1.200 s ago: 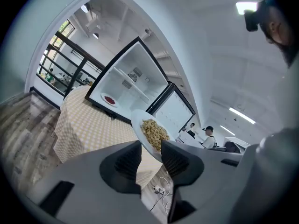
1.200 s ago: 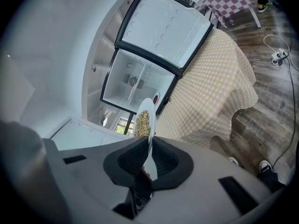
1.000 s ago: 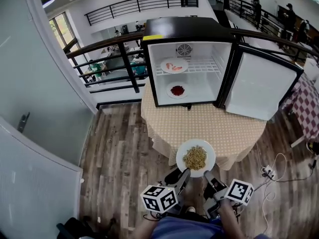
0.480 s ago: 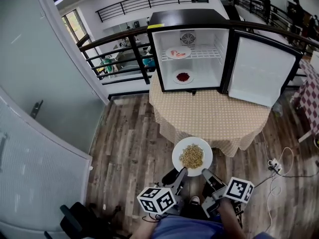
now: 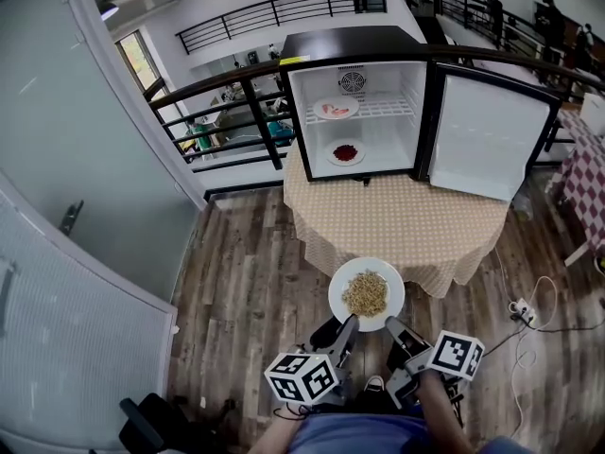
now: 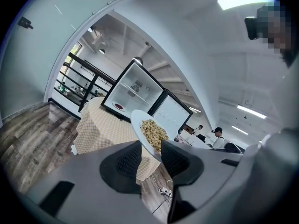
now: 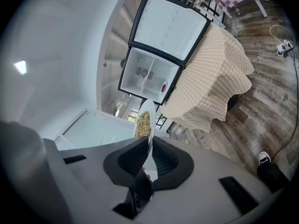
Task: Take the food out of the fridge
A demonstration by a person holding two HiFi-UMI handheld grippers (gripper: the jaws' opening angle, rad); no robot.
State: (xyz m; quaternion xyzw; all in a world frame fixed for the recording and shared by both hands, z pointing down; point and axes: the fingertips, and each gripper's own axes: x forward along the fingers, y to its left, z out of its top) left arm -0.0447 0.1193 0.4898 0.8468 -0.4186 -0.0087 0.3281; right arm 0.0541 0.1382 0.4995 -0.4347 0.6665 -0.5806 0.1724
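**Head view with the two gripper views.** A black mini fridge with a white interior (image 5: 352,42) stands at upper centre. Its white-lined door (image 5: 487,135) is swung wide open to the right.

The task's thing is a large round white plate (image 5: 367,263) heaped with pale yellow noodle-like food (image 5: 367,293). It is outside the fridge at lower centre, held in the air and overlapping the near edge of the table.

Two more containers stand inside the fridge:
- A small white plate of pink food (image 5: 336,110) sits on the wire shelf (image 5: 388,112).
- A small white plate of dark red food (image 5: 346,153) sits on the fridge's floor.

**Tongs.** The left gripper (image 5: 346,329) grasps the large plate's near-left rim. In the left gripper view its jaws (image 6: 150,158) stand partly apart, with the tilted rim (image 6: 136,121) caught between them. The right gripper (image 5: 392,329) pinches the near-right rim. In the right gripper view its jaws (image 7: 150,158) are almost together on the plate, which is seen edge-on (image 7: 152,118).

**Surroundings.**
- The wood-plank floor (image 5: 246,272) fills the lower frame.
- The round table under a beige checked cloth (image 5: 406,225) carries the fridge and lies between the held plate and the fridge's opening.
- A black metal railing (image 5: 236,93) runs behind the fridge at upper left.
- A white power strip with its cable (image 5: 518,306) lies on the floor at lower right.
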